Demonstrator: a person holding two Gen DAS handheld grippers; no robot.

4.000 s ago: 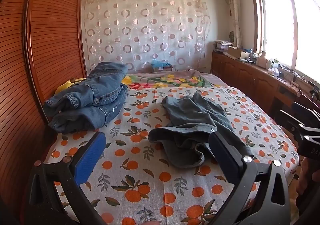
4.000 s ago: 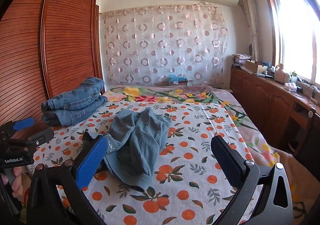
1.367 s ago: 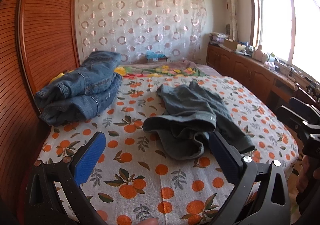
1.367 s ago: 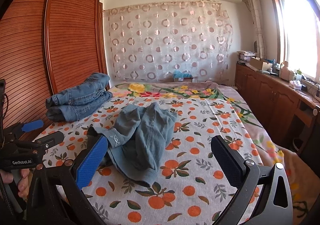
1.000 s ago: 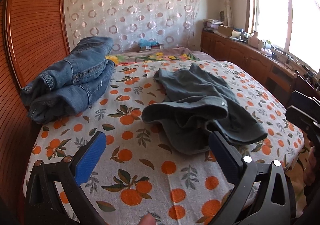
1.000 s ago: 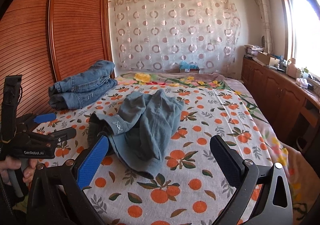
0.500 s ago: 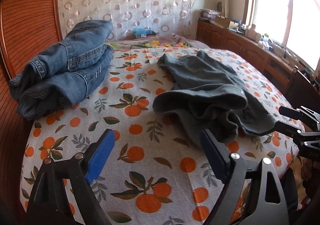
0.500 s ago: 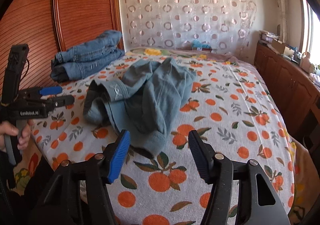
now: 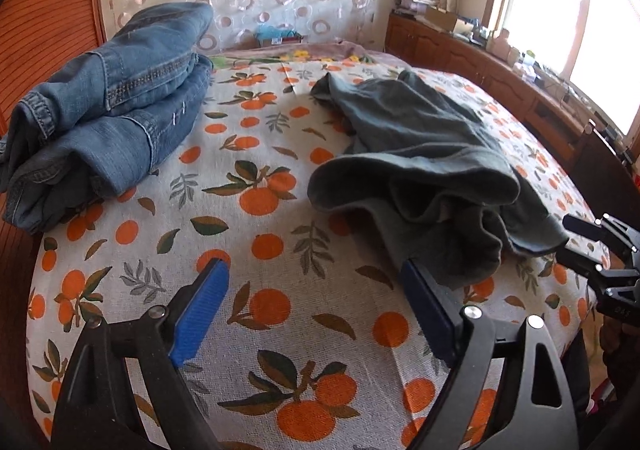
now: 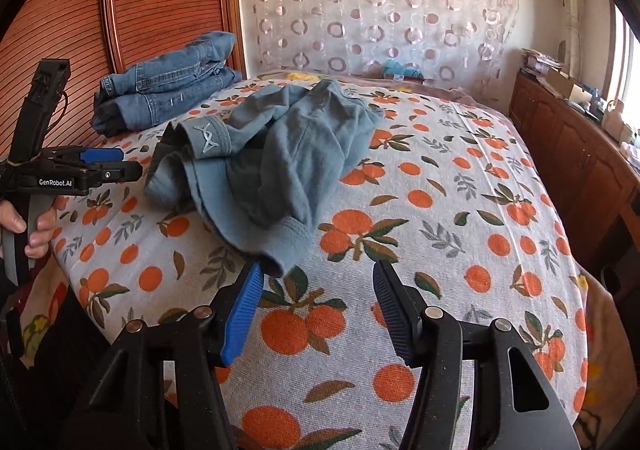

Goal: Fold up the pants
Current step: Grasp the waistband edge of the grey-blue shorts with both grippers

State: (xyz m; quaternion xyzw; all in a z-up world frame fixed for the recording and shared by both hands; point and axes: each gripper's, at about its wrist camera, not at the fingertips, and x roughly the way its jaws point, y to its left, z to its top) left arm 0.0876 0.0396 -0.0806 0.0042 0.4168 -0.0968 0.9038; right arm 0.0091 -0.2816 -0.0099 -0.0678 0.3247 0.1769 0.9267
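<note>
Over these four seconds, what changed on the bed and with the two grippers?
Both grippers came down and in toward the grey-green pants. The left gripper and the right gripper narrowed their openings but remain open, the right one just short of the near cuff. Neither has taken hold. The pants, the folded jeans and the bedsheet lie as before.

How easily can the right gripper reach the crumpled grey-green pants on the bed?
Probably easily: the right gripper is open, and the crumpled grey-green pants' near edge lies just ahead, nothing between.
</note>
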